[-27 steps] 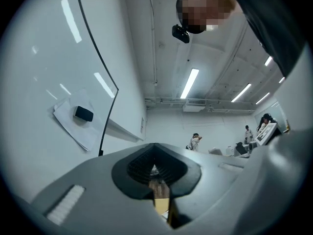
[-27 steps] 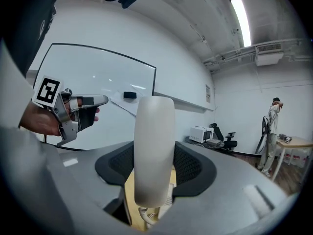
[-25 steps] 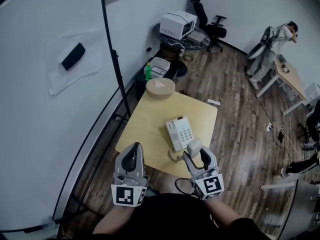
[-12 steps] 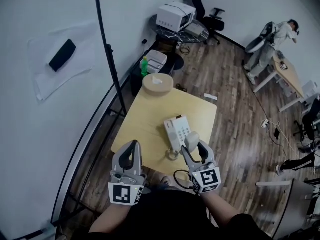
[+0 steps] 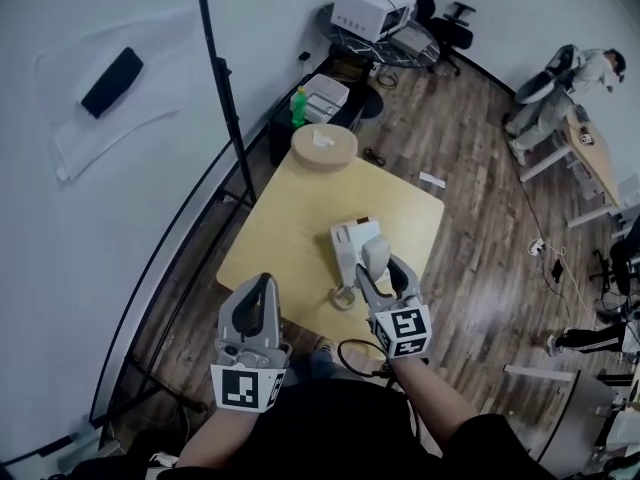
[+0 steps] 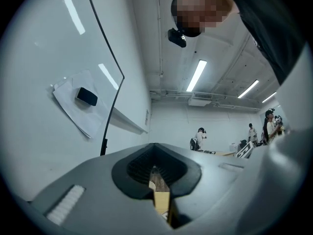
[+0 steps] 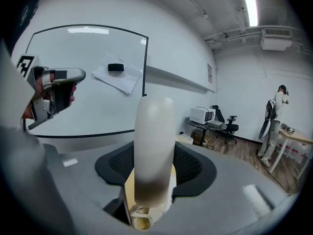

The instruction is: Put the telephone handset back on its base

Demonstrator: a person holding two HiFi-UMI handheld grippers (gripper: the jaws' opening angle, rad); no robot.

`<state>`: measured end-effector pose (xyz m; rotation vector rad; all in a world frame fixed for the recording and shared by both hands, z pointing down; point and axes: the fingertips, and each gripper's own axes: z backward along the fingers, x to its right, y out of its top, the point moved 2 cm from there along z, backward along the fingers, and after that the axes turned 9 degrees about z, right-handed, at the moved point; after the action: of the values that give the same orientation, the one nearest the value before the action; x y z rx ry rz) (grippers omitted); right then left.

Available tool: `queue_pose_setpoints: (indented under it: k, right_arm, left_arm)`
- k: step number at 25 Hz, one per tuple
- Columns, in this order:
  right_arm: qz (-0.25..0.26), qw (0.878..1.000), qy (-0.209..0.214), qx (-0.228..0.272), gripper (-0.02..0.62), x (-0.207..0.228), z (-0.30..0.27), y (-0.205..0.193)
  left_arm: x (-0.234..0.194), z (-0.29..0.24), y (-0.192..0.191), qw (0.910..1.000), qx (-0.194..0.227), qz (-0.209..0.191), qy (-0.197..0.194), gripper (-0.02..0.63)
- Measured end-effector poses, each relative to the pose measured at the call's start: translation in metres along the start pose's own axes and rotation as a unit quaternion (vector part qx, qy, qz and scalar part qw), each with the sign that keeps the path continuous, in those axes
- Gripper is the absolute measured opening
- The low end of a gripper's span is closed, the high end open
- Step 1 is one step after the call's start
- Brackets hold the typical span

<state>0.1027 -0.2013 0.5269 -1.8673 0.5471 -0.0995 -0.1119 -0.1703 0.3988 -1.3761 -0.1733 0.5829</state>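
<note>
A pale wooden bench [image 5: 290, 228] stands by the wall, and on it, toward its near right side, sits the white telephone base [image 5: 347, 240], partly hidden from the head view by what hangs above it. The right tongs [image 5: 383, 274] are clamped on the handset [image 5: 374, 255], which stands between the jaws and is held in the air just over the base rather than resting in its cradle. The left tongs [image 5: 260, 290] hover off the near edge of the bench, jaws pressed together on nothing (only a thin slit shows between them). A coiled cord [image 5: 343, 296] loops from the near end of the base toward the handset.

The step in hand appears to be the final lowering. Done well, it likely means turning the handset to lie along the base's cradle side, keeping the cord clear of the cradle, bringing it down level so both ends seat together, and opening the jaws only once it rests.
</note>
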Motion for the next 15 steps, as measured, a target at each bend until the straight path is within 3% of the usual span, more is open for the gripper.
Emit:
queue_pose_setpoints:
  k: [15]
  right_arm:
    - [-0.022, 0.993, 0.018, -0.115, 0.235, 0.009, -0.110, -0.098]
  left_arm:
    - [-0.024, 0.012, -0.052, 0.9979, -0.050, 0.014, 0.039, 0.000]
